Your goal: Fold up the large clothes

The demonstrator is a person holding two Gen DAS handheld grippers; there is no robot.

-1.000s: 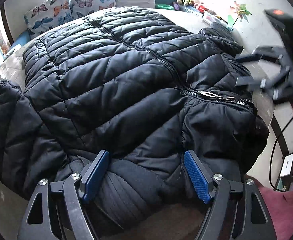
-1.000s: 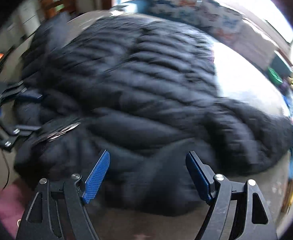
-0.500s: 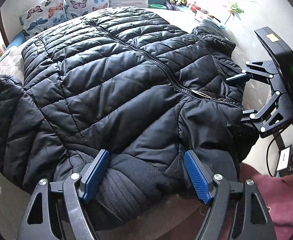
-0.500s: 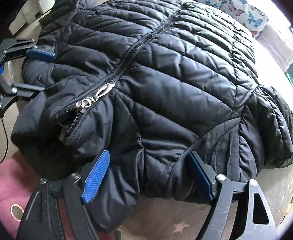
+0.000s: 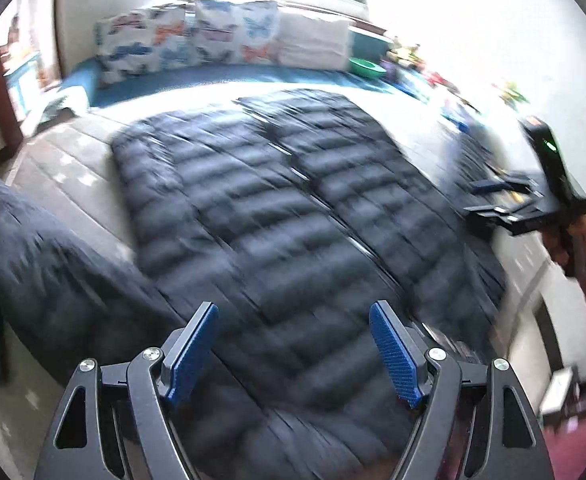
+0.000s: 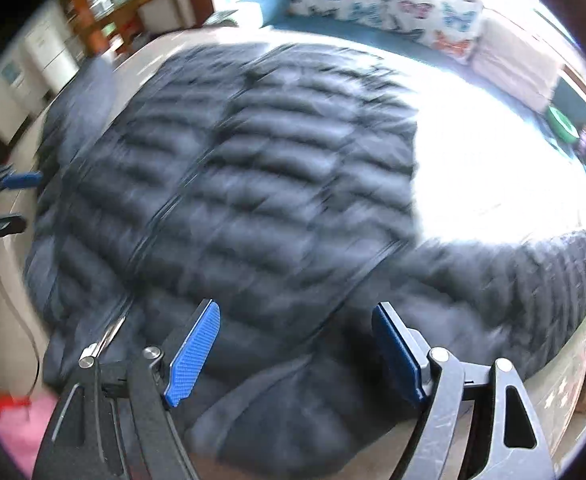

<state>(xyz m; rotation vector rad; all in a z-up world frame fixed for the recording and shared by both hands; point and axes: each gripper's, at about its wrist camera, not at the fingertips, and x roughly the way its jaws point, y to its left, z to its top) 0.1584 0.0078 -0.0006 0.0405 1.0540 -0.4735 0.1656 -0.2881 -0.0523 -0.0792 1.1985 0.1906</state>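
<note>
A black quilted puffer jacket (image 5: 293, 220) lies spread on a pale bed, zipper up; it also shows in the right wrist view (image 6: 253, 184). One sleeve (image 5: 45, 272) stretches out to the left, the other (image 6: 513, 292) to the right. My left gripper (image 5: 293, 352) is open above the jacket's near edge, holding nothing. My right gripper (image 6: 295, 352) is open above the near edge on the other side, also empty. Each gripper shows in the other's view, the right gripper (image 5: 505, 200) at the right edge and the left gripper (image 6: 1, 204) at the left edge. Both views are motion-blurred.
Butterfly-print pillows (image 5: 181, 40) and a white pillow (image 5: 313, 40) line the far side on a blue cover. A green bowl (image 5: 367, 66) and small toys sit at the back right. A bare stretch of bed (image 6: 493, 160) lies right of the jacket.
Both grippers have lifted up and back from the jacket's collar end, so the views look down over more of the jacket and bed. Both stay open. The jacket now lies flatter.
</note>
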